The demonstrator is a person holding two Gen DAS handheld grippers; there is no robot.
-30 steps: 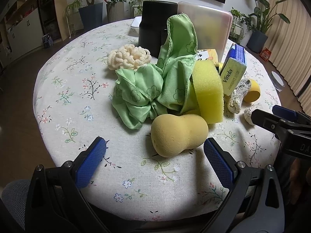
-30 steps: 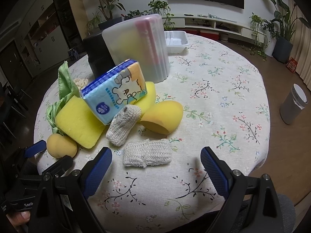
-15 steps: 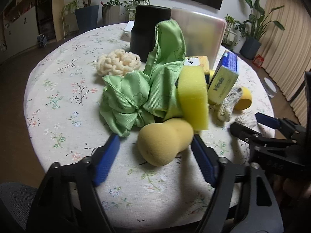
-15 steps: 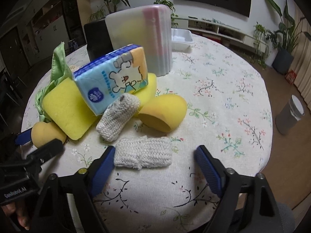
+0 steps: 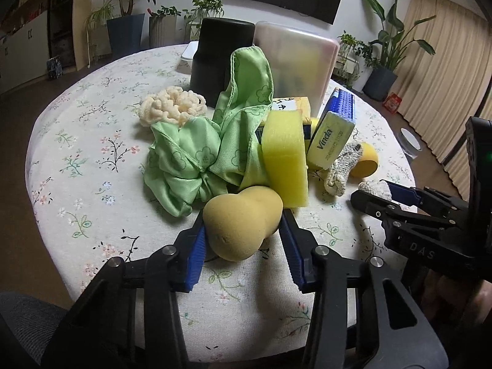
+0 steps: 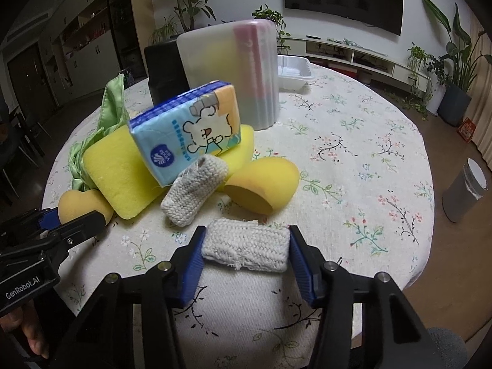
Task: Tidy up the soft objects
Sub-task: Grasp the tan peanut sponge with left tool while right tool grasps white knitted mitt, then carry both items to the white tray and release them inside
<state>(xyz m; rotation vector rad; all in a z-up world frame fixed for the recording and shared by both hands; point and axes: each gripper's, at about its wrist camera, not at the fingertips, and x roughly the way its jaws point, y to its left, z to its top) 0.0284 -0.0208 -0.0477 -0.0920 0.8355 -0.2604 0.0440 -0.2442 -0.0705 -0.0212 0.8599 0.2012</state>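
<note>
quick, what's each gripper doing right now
Left gripper: jaws closing, pads on the tan gourd-shaped sponge.
Right gripper: jaws closing, pads on the knitted white pad.

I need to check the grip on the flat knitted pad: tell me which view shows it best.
The right wrist view: the knitted pad lies whole between the closing right gripper pads. In the left wrist view only its end peeks past that gripper's finger.
</note>
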